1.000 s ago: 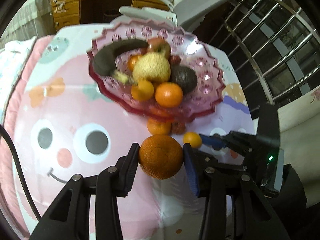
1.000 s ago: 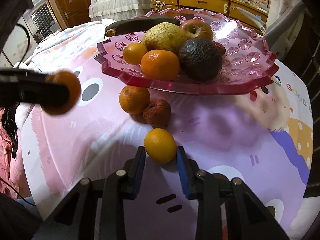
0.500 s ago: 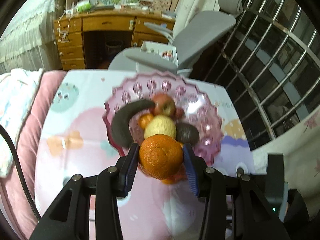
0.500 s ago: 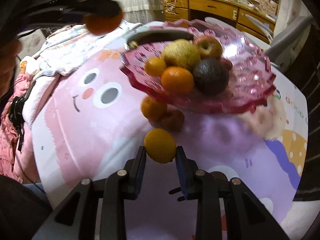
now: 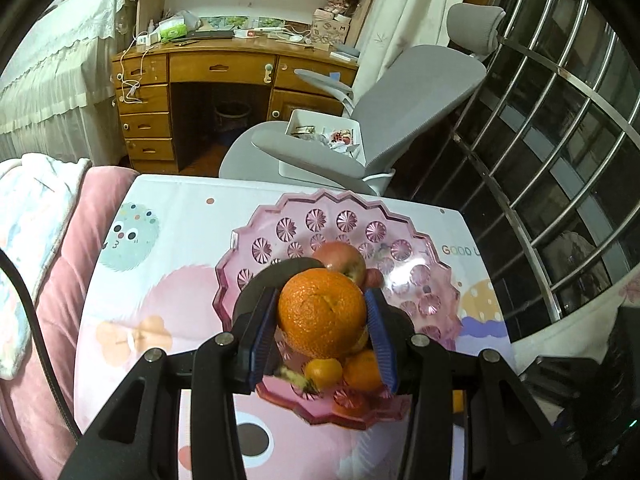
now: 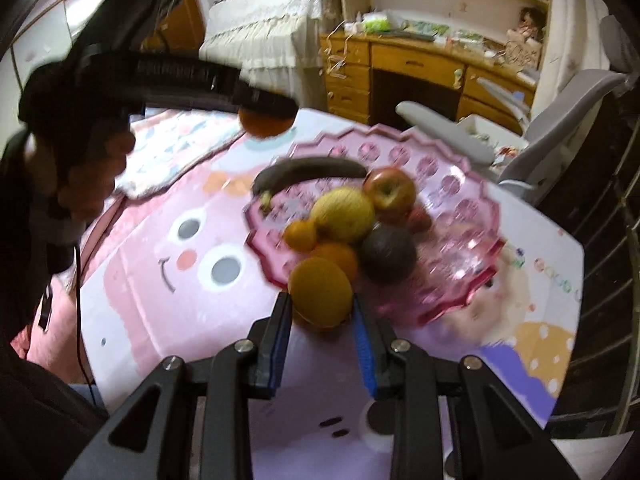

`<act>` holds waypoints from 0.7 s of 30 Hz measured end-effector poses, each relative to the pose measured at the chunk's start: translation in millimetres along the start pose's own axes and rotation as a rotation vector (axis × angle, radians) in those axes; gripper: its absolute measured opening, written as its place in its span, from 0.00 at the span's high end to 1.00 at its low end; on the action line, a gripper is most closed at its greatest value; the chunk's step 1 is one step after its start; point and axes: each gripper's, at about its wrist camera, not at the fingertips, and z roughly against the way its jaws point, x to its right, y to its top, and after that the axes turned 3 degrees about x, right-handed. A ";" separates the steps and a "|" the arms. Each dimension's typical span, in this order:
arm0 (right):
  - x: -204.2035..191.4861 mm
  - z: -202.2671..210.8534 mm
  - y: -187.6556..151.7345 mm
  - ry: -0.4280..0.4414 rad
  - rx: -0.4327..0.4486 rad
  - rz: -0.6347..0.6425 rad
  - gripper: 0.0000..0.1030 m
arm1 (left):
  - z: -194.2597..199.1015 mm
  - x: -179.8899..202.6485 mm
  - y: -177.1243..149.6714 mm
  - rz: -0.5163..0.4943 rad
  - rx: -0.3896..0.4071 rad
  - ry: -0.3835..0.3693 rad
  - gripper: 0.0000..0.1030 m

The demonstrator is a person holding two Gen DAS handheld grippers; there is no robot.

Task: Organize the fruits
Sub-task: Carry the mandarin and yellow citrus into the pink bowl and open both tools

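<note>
My left gripper [image 5: 322, 314] is shut on a large orange [image 5: 322, 312] and holds it high over the pink glass fruit bowl [image 5: 416, 248]. From the right wrist view that gripper [image 6: 266, 114] hangs above the bowl's far left rim. My right gripper [image 6: 322, 300] is shut on a small yellow-orange citrus [image 6: 320, 296], lifted off the table in front of the bowl [image 6: 460, 256]. The bowl holds a dark banana [image 6: 312, 170], an apple [image 6: 390, 190], a yellow pear-like fruit [image 6: 342, 214], an avocado [image 6: 388, 254] and small oranges [image 6: 300, 234].
The bowl stands on a table with a pink cartoon cloth [image 6: 200, 280]. A grey office chair [image 5: 400, 92] and a wooden desk [image 5: 224, 76] stand behind the table. A metal railing [image 5: 560, 160] runs on the right. A person's hand [image 6: 88, 176] holds the left gripper.
Both grippers have risen with their fruit. The left one carried the large orange from the table's front to over the bowl. The right one lifted the small citrus off the cloth.
</note>
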 end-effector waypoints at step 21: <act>83.3 -49.6 11.5 -0.194 0.047 -0.304 0.71 | -63.2 -13.7 -13.4 0.017 -0.090 -0.018 0.58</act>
